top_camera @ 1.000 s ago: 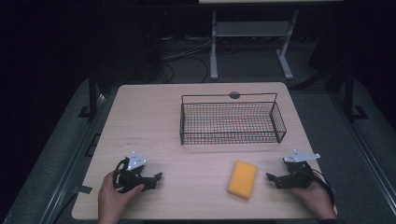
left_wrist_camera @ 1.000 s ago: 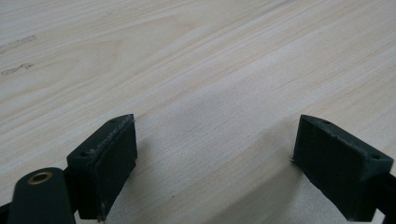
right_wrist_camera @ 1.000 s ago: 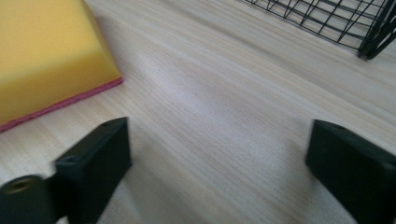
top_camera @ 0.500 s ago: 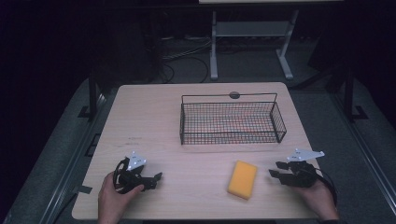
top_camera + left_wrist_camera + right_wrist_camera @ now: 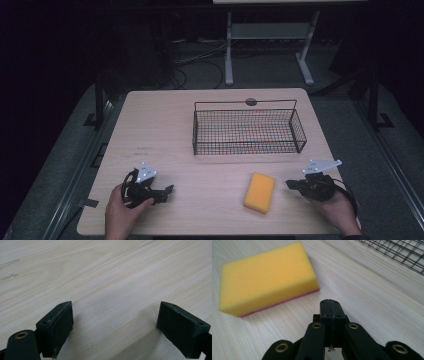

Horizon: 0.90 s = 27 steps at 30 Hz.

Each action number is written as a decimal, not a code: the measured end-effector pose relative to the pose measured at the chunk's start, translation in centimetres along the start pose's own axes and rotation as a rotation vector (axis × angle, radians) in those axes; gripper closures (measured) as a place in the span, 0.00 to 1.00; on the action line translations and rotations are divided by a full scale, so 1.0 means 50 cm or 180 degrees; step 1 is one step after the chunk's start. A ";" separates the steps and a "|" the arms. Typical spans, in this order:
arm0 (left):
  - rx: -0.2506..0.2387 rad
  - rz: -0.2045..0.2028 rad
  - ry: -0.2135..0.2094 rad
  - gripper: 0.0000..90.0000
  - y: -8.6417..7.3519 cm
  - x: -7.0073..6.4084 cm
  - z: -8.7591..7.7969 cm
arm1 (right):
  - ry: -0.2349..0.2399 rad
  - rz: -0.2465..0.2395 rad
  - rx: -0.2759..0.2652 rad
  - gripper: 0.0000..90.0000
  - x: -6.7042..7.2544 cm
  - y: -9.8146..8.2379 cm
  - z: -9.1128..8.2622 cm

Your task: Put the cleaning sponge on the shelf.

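Note:
A yellow sponge (image 5: 259, 192) with a thin pink underside lies flat on the wooden table (image 5: 165, 130), near the front edge, right of centre. My right gripper (image 5: 292, 184) rests just right of it, shut with nothing between its jaws. In the right gripper view the sponge (image 5: 267, 277) lies ahead and to the left of the closed fingertips (image 5: 331, 308). My left gripper (image 5: 167, 190) sits at the front left of the table, open over bare wood; in the left gripper view its pads (image 5: 58, 322) stand wide apart.
A black wire basket (image 5: 247, 131) stands behind the sponge, towards the back right of the table; its corner (image 5: 402, 252) appears in the right gripper view. A dark round disc (image 5: 251, 102) lies by the table's far edge. Floor cables and a white stand are beyond the table.
The right hand has shifted slightly with its gripper, staying beside the sponge. The left gripper and the sponge have not moved.

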<state>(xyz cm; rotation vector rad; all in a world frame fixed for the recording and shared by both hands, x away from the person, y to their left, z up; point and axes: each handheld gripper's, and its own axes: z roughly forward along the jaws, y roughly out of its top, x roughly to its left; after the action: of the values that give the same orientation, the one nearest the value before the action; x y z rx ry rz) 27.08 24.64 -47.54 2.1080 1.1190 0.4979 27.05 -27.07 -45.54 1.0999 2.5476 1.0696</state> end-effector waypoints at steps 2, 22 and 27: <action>0.0002 0.0002 0.0000 0.14 0.000 0.000 0.000 | 0.0034 -0.0032 0.0006 1.00 0.002 0.004 0.001; 0.0002 0.0002 0.0000 0.14 0.000 0.000 0.000 | 0.0165 -0.0171 0.0111 1.00 0.013 0.038 0.032; -0.0001 -0.0001 0.0001 0.14 0.000 0.000 0.000 | 0.0175 -0.0169 0.0122 1.00 0.014 0.042 0.035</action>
<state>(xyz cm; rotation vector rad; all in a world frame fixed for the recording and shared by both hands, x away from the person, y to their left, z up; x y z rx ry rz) 27.08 24.64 -47.54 2.1076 1.1193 0.4982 28.46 -24.65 -45.32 1.0194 2.6349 1.0567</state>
